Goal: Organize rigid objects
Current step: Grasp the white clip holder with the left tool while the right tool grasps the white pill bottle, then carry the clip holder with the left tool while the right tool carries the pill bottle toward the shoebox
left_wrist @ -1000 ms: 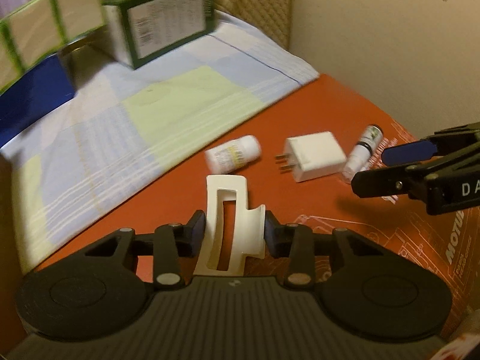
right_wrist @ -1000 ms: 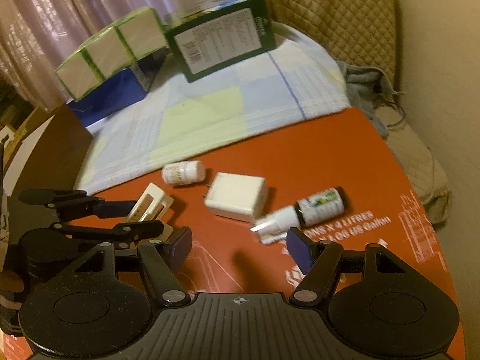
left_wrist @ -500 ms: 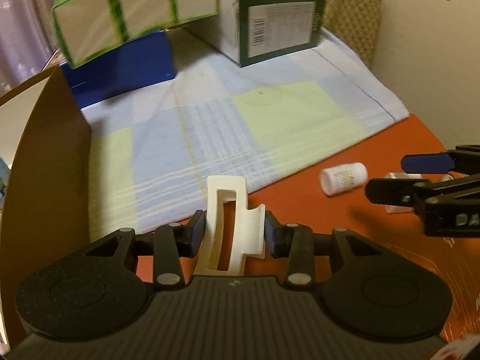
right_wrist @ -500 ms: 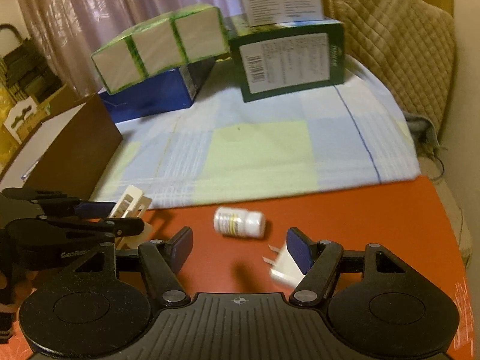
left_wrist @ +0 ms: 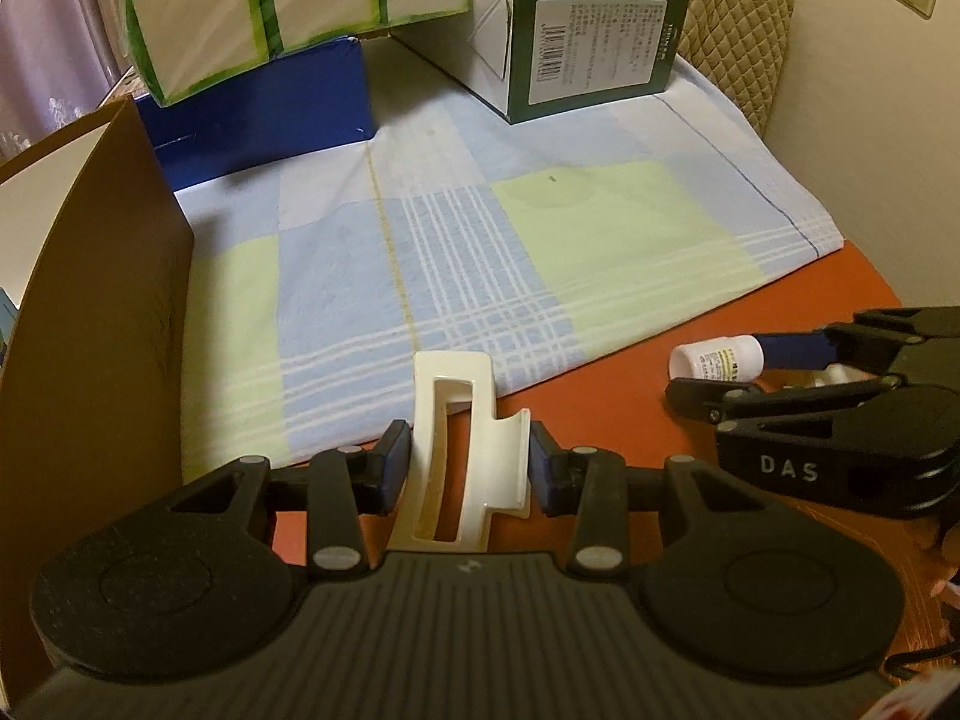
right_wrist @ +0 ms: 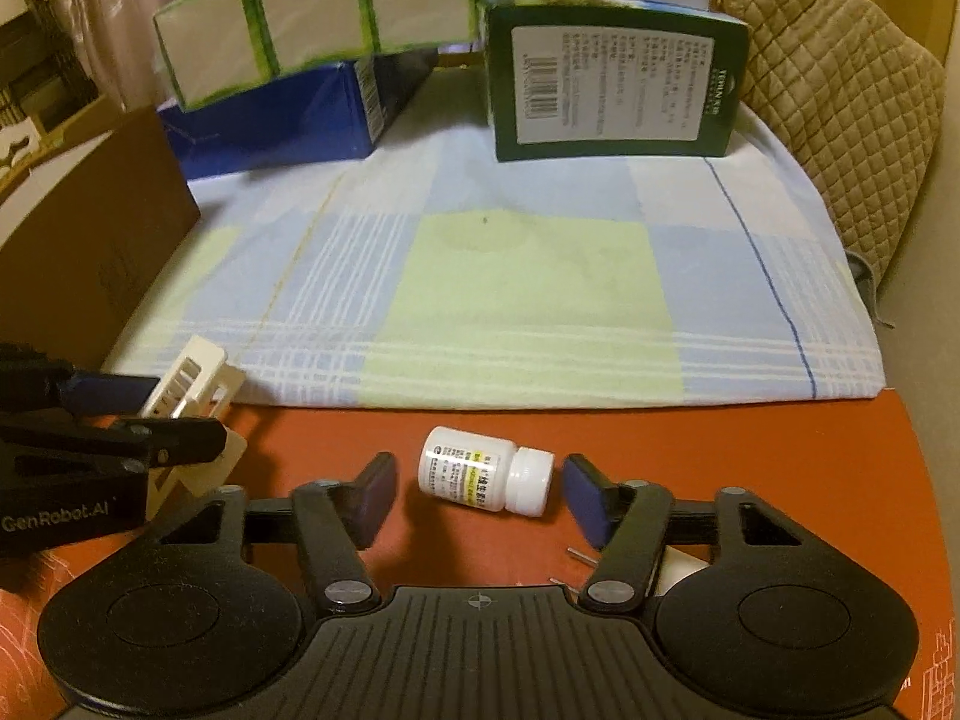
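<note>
left gripper (left_wrist: 471,459) clamped on one cream hair clip (left_wrist: 462,450), held at the near edge of the checked cloth (left_wrist: 480,252). right gripper (right_wrist: 477,489) closing, pads not yet touching the one white pill bottle (right_wrist: 483,471) lying between them on the red mat (right_wrist: 750,450). four boxes stacked at the back, one brown carton (left_wrist: 90,300) on the left.

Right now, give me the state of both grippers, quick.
Left gripper: shut on the white hair clip.
Right gripper: closing around the pill bottle, pads not yet touching it.
</note>
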### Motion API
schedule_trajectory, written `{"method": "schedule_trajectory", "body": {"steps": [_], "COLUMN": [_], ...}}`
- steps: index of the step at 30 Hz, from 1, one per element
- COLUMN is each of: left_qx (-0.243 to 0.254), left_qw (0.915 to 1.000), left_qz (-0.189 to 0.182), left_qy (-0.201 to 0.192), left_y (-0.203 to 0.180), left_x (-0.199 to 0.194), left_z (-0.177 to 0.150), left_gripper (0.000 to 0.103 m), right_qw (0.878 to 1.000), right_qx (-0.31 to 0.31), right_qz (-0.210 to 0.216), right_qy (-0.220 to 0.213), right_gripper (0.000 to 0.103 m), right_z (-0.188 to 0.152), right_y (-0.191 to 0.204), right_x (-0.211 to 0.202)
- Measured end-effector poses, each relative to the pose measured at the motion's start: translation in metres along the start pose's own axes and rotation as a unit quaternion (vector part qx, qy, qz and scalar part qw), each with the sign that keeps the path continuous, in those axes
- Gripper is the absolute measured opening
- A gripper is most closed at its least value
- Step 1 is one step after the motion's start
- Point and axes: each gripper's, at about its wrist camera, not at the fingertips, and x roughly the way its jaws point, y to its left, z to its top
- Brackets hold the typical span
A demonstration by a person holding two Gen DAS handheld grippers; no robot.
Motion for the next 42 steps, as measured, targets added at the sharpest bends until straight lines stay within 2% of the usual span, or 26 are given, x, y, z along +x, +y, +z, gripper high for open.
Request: {"method": "schedule_trajectory", "body": {"steps": [4, 15, 23, 32, 42], "left_qx": [0.001, 0.002, -0.005, -0.021, -0.020], "left_qw": [1.0000, 1.0000, 1.0000, 0.9997, 0.9989], "left_qz": [-0.001, -0.003, -0.008, -0.013, -0.029], "left_qy": [0.001, 0.003, 0.001, -0.004, -0.032], "left_y": [0.001, 0.000, -0.002, -0.003, -0.014], "left_x": [0.000, -0.002, -0.015, -0.046, -0.097], "left_z": [0.000, -0.002, -0.014, -0.036, -0.054], "left_gripper": [0.036, 0.036, 0.036, 0.036, 0.036], "right_qw": [1.000, 0.999, 0.998, 0.997, 0.997], "right_qx": [-0.007, -0.037, -0.040, -0.036, -0.015], "right_qz": [-0.004, 0.015, 0.038, 0.061, 0.067], "right_qy": [0.005, 0.000, -0.007, -0.006, -0.024], "right_gripper": [0.044, 0.044, 0.044, 0.044, 0.044], "right_z": [-0.001, -0.006, -0.014, -0.040, -0.063], "right_y": [0.001, 0.012, 0.016, 0.012, 0.003], "right_x": [0.005, -0.004, -0.027, -0.065, -0.116]}}
